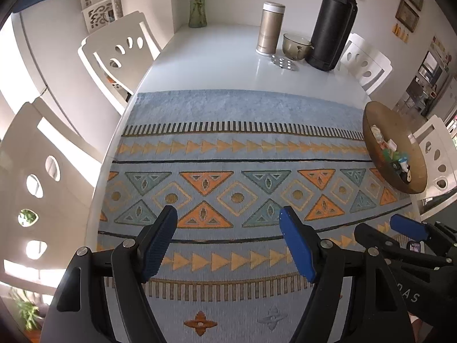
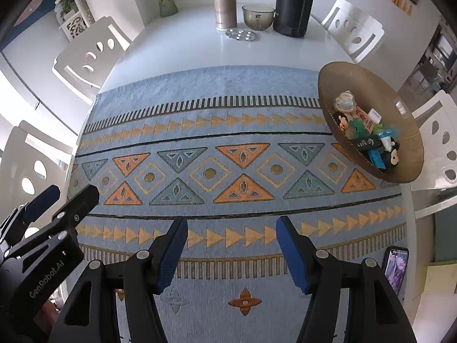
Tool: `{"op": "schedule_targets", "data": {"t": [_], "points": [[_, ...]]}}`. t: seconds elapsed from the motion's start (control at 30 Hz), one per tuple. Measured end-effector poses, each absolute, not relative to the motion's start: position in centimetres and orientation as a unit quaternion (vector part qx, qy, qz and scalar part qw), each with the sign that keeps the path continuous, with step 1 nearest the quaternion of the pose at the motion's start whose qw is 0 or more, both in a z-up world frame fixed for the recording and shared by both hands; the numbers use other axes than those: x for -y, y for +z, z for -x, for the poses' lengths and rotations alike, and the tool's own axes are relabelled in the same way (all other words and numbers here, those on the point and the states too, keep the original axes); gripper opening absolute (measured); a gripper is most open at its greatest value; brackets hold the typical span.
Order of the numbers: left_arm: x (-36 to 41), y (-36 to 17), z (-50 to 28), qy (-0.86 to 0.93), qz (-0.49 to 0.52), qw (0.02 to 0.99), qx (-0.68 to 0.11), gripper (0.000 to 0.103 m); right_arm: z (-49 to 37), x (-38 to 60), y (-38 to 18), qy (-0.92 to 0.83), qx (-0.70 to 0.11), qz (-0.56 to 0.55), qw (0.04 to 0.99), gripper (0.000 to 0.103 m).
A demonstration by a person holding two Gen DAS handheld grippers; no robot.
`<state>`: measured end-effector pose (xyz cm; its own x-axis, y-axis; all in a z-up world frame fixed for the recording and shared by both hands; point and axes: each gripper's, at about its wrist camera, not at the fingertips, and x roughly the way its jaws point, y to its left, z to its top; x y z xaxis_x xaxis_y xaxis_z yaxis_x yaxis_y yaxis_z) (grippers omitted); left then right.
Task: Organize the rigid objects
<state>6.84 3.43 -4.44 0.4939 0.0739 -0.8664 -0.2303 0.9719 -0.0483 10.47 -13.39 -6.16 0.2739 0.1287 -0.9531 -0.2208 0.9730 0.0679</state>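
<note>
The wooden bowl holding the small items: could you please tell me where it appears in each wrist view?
Left wrist view: wooden bowl at the right edge, about mid-height, on the patterned mat.
Right wrist view: wooden bowl upper right, its contents easier to see.
Shared landmark: the black flask at the table's far end.

The mat [image 2: 228,154] covering most of the table is pale blue, plain at its far edge, then a row of black and cream bars, rows of yellow-orange triangles, thin black lines, and a middle band of orange and teal triangles with cream diamond outlines round brown dots. The table [image 2: 182,43] itself is glossy white. Brown-gold bowl [image 2: 405,154] at the right edge holds bits in black, bright blue, green and white. At the far edge: a champagne-coloured flask [image 2: 224,3], a black flask [image 2: 294,3], a smoky glass bowl [image 2: 257,17]. Gripper fingers [image 2: 291,253] are black with blue pads.
</note>
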Motion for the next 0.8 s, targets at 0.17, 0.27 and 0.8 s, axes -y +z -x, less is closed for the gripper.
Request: {"op": "schedule_targets", "data": {"t": [0.17,0.27,0.8], "points": [[-3.7,-4.8,-7.2,0.087,0.08,0.858,-0.5,0.072,-10.7,12.8,-6.6,0.112,-0.598,0.044,0.793,0.063],[-3.8,-5.0,-7.3,0.088,0.081,0.856,-0.503,0.072,-10.8,12.3,-6.7,0.113,-0.598,0.05,0.792,0.063],[-4.0,-5.6,-7.6,0.091,0.084,0.85,-0.513,0.072,-11.3,12.2,-7.6,0.115,-0.609,0.045,0.783,0.063]]}}
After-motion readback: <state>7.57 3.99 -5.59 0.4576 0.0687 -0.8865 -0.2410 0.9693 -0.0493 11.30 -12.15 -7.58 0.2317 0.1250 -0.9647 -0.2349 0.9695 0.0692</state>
